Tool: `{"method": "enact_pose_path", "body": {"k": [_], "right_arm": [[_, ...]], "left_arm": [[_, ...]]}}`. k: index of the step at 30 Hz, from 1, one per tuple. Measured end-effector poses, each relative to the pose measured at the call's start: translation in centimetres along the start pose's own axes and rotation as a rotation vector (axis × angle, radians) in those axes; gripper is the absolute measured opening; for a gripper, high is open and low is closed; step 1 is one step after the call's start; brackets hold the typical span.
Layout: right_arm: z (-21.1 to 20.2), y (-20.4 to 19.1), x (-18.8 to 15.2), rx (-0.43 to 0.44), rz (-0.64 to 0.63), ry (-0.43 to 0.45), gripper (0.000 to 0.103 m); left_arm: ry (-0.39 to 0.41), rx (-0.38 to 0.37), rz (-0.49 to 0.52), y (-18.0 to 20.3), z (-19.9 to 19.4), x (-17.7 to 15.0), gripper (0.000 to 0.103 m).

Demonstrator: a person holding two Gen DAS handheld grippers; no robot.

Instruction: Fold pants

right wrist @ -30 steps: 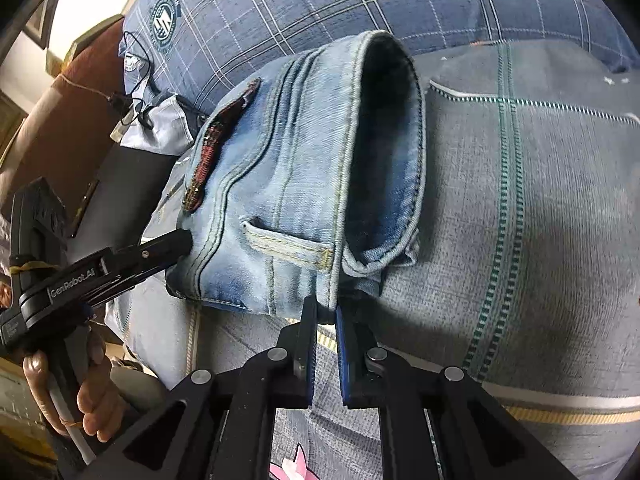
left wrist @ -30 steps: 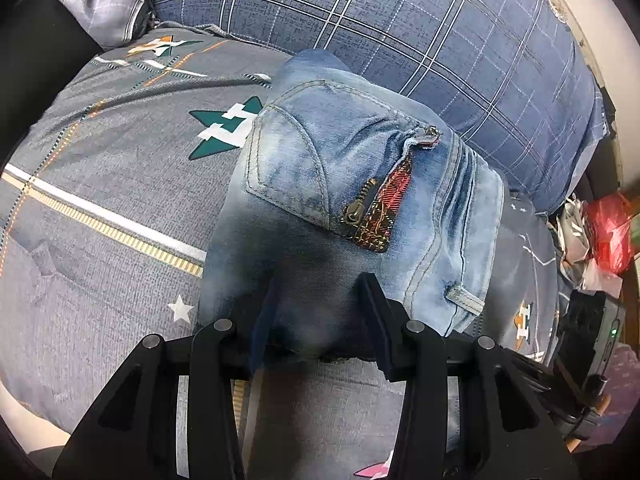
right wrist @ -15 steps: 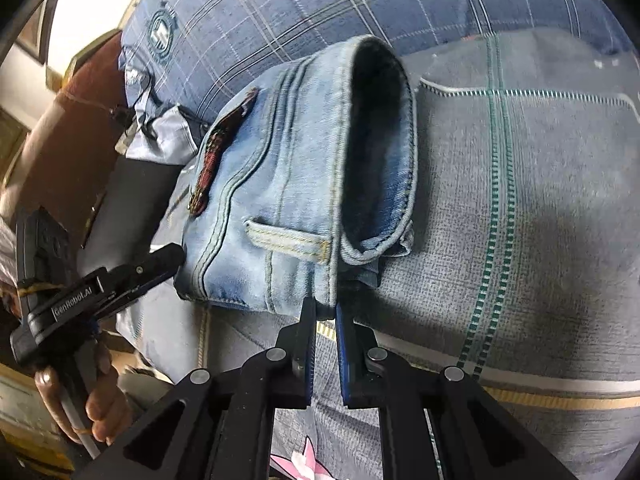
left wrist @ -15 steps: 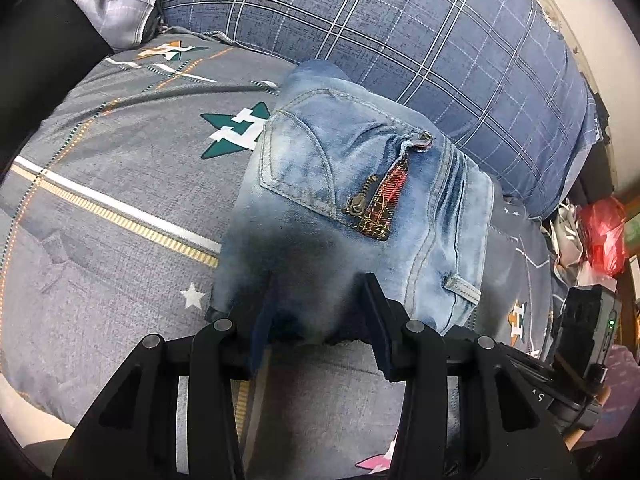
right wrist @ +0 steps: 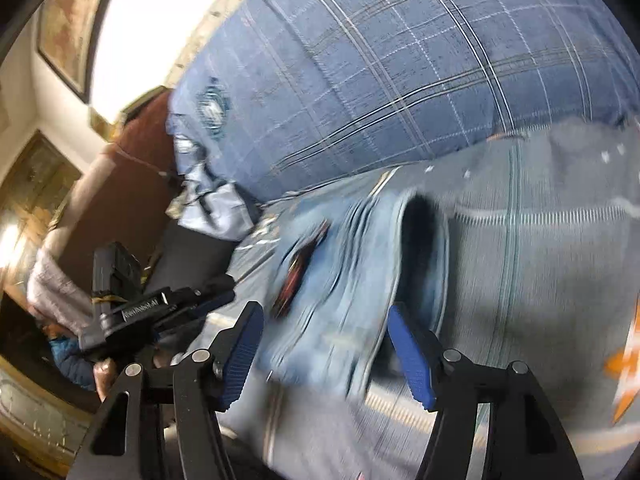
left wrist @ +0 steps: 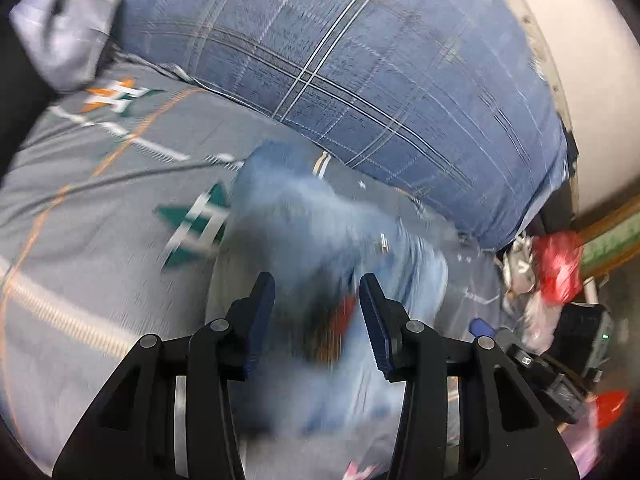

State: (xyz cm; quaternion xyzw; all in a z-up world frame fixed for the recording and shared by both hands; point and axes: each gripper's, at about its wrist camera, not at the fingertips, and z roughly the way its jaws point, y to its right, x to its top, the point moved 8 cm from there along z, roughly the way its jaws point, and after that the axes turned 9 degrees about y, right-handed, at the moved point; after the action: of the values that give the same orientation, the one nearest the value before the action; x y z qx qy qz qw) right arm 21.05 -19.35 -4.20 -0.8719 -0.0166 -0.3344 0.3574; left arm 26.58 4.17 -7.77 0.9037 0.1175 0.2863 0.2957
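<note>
Pants of faded blue denim [left wrist: 320, 248], folded into a thick bundle with a red-trimmed zip pocket on top, lie on the grey patterned bedspread [left wrist: 80, 240], just in front of the big blue plaid cushion [left wrist: 360, 60] that fills the 12 o'clock half of both views. Both pictures are smeared by motion, so fine edges are hard to read.

Largest to smallest, then: cushion, bedspread, bundle, claws. In the right wrist view the bundle's open, cuffed end [right wrist: 420, 248] faces the camera, and its long axis runs from about 6 toward 12 o'clock, away from the claw.

The right claw [right wrist: 324, 344] has just been opening — its blue pads stand wide apart and bare, with the denim lying beyond and between them but not pressed. It is released. The left claw [left wrist: 316, 320] is also spread, about halfway; the bundle shows through the gap at 12 o'clock, and no pad appears to touch cloth.

The fold looks finished. Should the bundle need squaring, the right claw seems the nearer one — the cuffed end sits just past its tips.
</note>
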Motion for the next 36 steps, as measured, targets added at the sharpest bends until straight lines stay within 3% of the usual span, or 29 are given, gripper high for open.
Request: {"method": "enact_pose_path", "body": {"k": [3,5,6,7,10,11,12,13,15,18,22,26,28,30,32,33,35,36], "right_arm": [[4.0,2.3,3.4,-0.07,-0.006,-0.039,0.062],[5.9,4.7,3.8,-0.073,0.065,-0.062,0.057],[6.5,5.7,3.2,-0.033,0.106,-0.065,0.049],[7.1,6.5,2.6,-0.053,0.121,-0.104,0.045],[8.5,6.3,3.1,-0.038,0.069,-0.122,0.039],[8.8,6.3,3.3,-0.031,0.083,-0.113,0.029],[9.3,6.2,3.6,-0.004,0.121,-0.103,0.008],[9.8,6.1,3.5,0.007,0.139,-0.108,0.005],[10.5,6.2,3.2,-0.059,0.086,-0.104,0.005],[10.1,6.0,2.9,-0.109,0.017,-0.106,0.005],[8.5,5.6,3.6,-0.082,-0.005,-0.073,0.005],[12.1,8.0,0.6,-0.142,0.039,-0.212,0.005],[11.7,7.5,0.8,-0.143,0.017,-0.197,0.005],[10.2,6.4,1.3,-0.08,0.003,-0.194,0.008],[9.0,6.1,1.8,-0.043,0.011,-0.17,0.019],[8.3,6.3,2.5,-0.033,0.02,-0.141,0.036],[7.3,7.0,4.0,-0.04,0.055,-0.068,0.051],[6.7,7.4,4.8,-0.035,0.083,-0.021,0.052]], "left_arm": [[-0.03,-0.084,-0.182,-3.0,3.2,1.4,0.042],[-0.02,-0.043,-0.239,-4.9,3.8,1.2,0.042],[-0.027,-0.026,-0.219,-4.9,3.6,1.4,0.042],[-0.02,-0.038,-0.176,-4.4,3.4,1.8,0.042],[-0.025,-0.015,-0.002,-2.6,3.6,1.9,0.043],[-0.047,-0.011,0.05,-2.2,4.1,1.5,0.043],[-0.051,0.014,0.123,-2.1,4.7,1.1,0.043],[-0.036,0.027,0.179,-2.3,5.3,0.8,0.045],[-0.03,0.004,0.175,-2.8,5.8,0.4,0.047],[-0.026,-0.038,0.093,-3.2,5.3,0.7,0.047],[-0.014,-0.03,0.067,-4.1,4.2,0.2,0.047],[0.0,-0.033,-0.029,-5.5,2.9,0.2,0.047],[0.003,-0.061,-0.085,-6.1,2.5,0.5,0.047],[-0.017,-0.124,-0.156,-6.6,2.8,0.5,0.047],[-0.028,-0.13,-0.197,-7.1,3.1,0.4,0.047],[-0.027,-0.125,-0.208,-7.5,3.2,0.4,0.047],[-0.023,-0.107,-0.211,-7.5,3.5,0.4,0.047],[-0.025,-0.09,-0.201,-7.4,3.7,0.2,0.051]]}}
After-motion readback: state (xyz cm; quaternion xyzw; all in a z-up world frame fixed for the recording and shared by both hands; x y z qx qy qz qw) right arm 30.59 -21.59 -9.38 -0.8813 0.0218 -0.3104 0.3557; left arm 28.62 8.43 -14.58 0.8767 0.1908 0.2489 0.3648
